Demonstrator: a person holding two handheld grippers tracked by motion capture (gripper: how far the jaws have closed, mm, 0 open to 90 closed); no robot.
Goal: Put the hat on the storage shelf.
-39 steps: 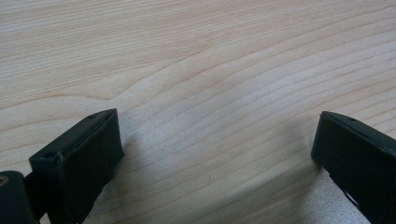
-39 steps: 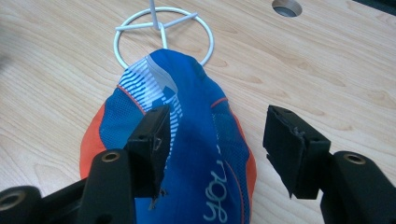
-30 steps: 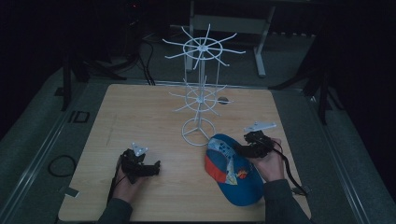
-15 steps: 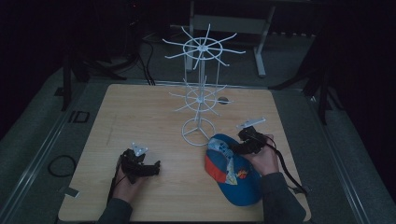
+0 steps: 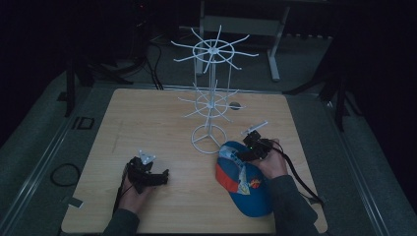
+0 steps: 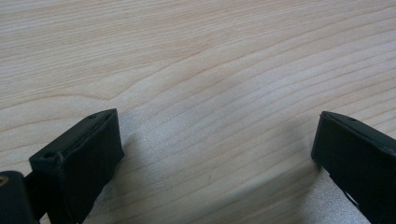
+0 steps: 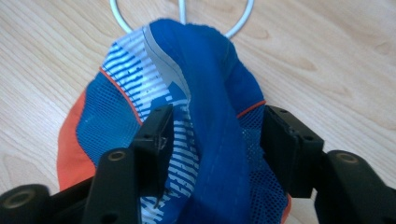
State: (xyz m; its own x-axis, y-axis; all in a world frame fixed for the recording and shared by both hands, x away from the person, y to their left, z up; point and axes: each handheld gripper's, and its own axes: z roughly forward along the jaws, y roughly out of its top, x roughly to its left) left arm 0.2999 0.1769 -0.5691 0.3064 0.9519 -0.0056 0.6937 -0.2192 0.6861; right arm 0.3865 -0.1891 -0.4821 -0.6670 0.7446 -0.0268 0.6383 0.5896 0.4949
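My right gripper (image 7: 215,140) straddles a raised fold of the one blue-and-orange cap (image 7: 187,121); its jaws have just been closing, pads not yet clearly pressing. Since a second ago it has slid from the cap's right edge onto its rear. The cap lies front right on the table (image 5: 147,118), touching the single white wire rack (image 5: 210,98), long axis running from rack toward me. My left gripper (image 6: 215,154) rests open on bare wood.

Both hand-held grippers (image 5: 156,177) (image 5: 239,153) open-jawed
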